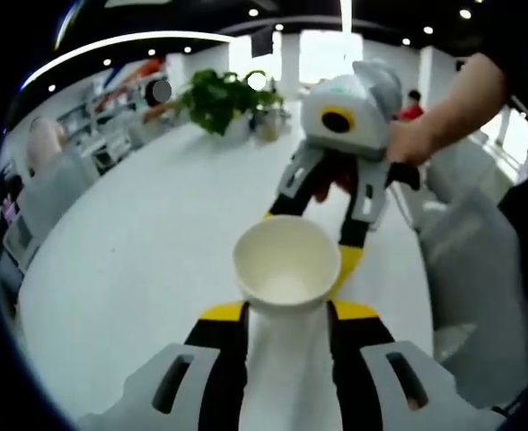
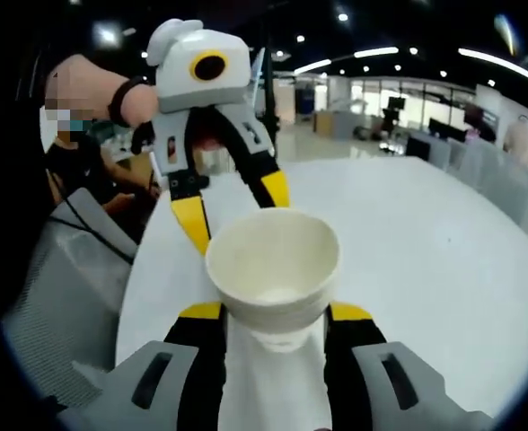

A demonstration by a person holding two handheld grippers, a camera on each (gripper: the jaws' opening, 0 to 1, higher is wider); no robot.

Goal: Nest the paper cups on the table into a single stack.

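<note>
Left claw (image 1: 286, 314) gripping cup (image 1: 286, 263) (white)

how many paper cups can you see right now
2. One paper cup sits between the left gripper jaws; another paper cup, perhaps nested cups, sits between the right gripper jaws. More may be hidden.

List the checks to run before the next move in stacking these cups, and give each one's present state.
1. Paper cup sits between the left gripper's jaws, mouth open and empty: ok.
2. Left gripper's hold is firm: cannot tell. The jaws flank the cup closely.
3. Right gripper stands off from the rim: not ok. One of its jaw tips lies right beside the rim in the left gripper view.
4. The cup between the right gripper's own jaws in the right gripper view is the same cup: cannot tell.
5. Cup already nested: cannot tell. A second rim seems to show under it in the right gripper view.
</note>
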